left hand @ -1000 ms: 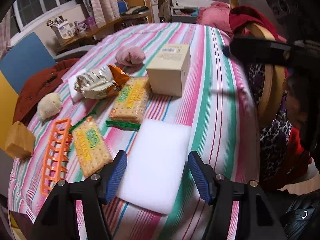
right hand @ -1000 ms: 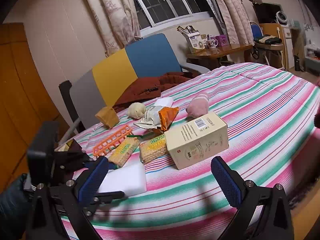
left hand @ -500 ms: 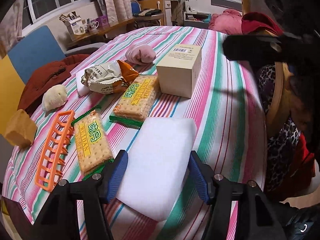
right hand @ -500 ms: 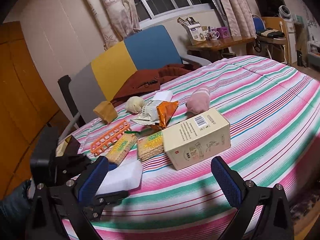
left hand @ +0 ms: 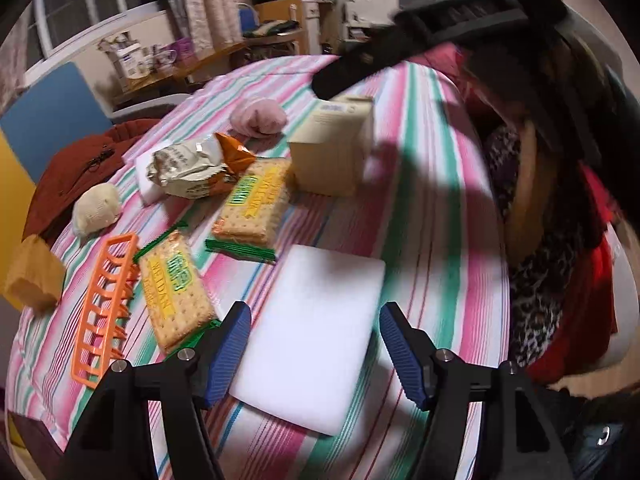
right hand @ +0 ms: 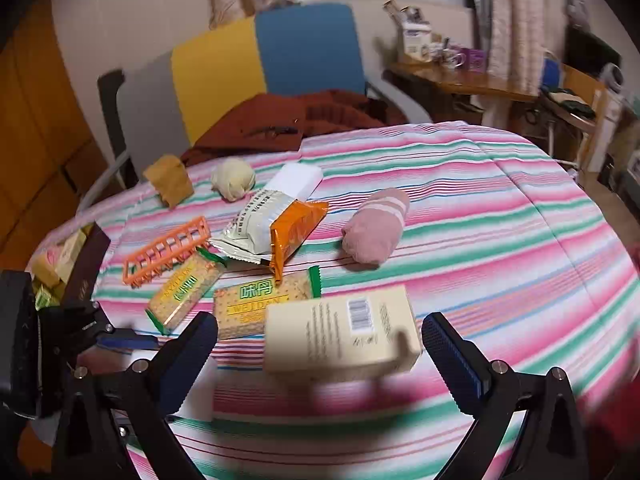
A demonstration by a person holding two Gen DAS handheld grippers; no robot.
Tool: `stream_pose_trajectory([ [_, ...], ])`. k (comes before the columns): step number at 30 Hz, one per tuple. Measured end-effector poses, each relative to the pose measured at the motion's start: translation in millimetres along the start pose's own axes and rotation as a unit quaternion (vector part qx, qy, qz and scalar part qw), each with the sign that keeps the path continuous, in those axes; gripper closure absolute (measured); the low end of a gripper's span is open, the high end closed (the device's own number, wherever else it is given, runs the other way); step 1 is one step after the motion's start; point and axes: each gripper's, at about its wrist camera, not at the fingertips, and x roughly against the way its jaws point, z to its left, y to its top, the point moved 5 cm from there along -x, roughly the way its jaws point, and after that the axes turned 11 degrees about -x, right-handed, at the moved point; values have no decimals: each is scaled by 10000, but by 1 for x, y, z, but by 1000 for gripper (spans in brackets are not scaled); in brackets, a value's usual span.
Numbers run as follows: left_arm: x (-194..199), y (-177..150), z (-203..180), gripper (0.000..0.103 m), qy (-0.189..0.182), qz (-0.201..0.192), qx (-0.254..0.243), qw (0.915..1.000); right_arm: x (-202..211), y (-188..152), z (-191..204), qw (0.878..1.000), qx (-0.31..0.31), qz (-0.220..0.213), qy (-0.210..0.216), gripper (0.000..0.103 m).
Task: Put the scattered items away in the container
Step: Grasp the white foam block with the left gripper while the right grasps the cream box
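Note:
Items lie scattered on a striped tablecloth. My left gripper is open, its jaws either side of the near end of a white foam block. My right gripper is open just in front of a cream carton box, also in the left wrist view. Two cracker packs, an orange plastic rack, a snack bag, a pink sock roll and a cream sock ball lie around. A dark box with packets sits at the table's left edge.
A yellow-brown cloth lies at the table edge. A chair with a rust jacket stands behind the table. A second white block lies under the snack bag. A side table with cups is at the back.
My right gripper has moved forward and down toward the carton box. My left gripper has edged closer over the white foam block. Nothing has been picked up.

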Motion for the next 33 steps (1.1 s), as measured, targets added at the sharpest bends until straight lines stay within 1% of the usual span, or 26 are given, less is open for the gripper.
stream_pose_trajectory([
  [2, -2, -1, -1, 35, -4, 51, -107, 9999, -6, 6, 2, 9992, 320, 238, 29, 0],
  [4, -6, -1, 2, 35, -38, 82, -78, 9999, -13, 14, 0, 9979, 528, 369, -76, 0],
  [5, -8, -1, 4, 35, -62, 85, -43, 9999, -17, 18, -2, 9980, 488, 402, -94, 0],
  [9, -14, -1, 6, 35, -199, 86, 38, 9998, -35, 33, -16, 9979, 143, 628, 61, 0],
  [12, -18, -1, 4, 35, -274, 108, 53, 9996, -49, 34, -25, 9963, -52, 854, 112, 0],
  [14, -17, -2, 3, 35, -272, 85, 104, 9995, -52, 32, -25, 9953, -33, 959, 134, 0],
  [17, -15, -4, 4, 36, -248, 74, 219, 9994, -52, 28, -16, 9933, 73, 1089, 387, 0],
  [19, -13, -6, 3, 37, -209, 88, 265, 9994, -51, 23, -10, 9922, 164, 1159, 431, 0],
  [26, -2, -15, 1, 37, -177, 37, 584, 9981, -42, -5, 5, 9887, 451, 1372, 406, 0],
  [28, 0, -18, 0, 37, -112, 13, 676, 9976, -39, -14, 11, 9881, 566, 1382, 363, 0],
  [30, 3, -22, 0, 40, -33, 4, 754, 9971, -38, -19, 16, 9882, 692, 1340, 251, 0],
  [31, 4, -23, 0, 40, 20, 8, 802, 9968, -37, -21, 19, 9883, 738, 1319, 225, 0],
  [33, 9, -29, 0, 41, 104, 35, 967, 9953, -34, -24, 27, 9873, 771, 1355, 296, 0],
])
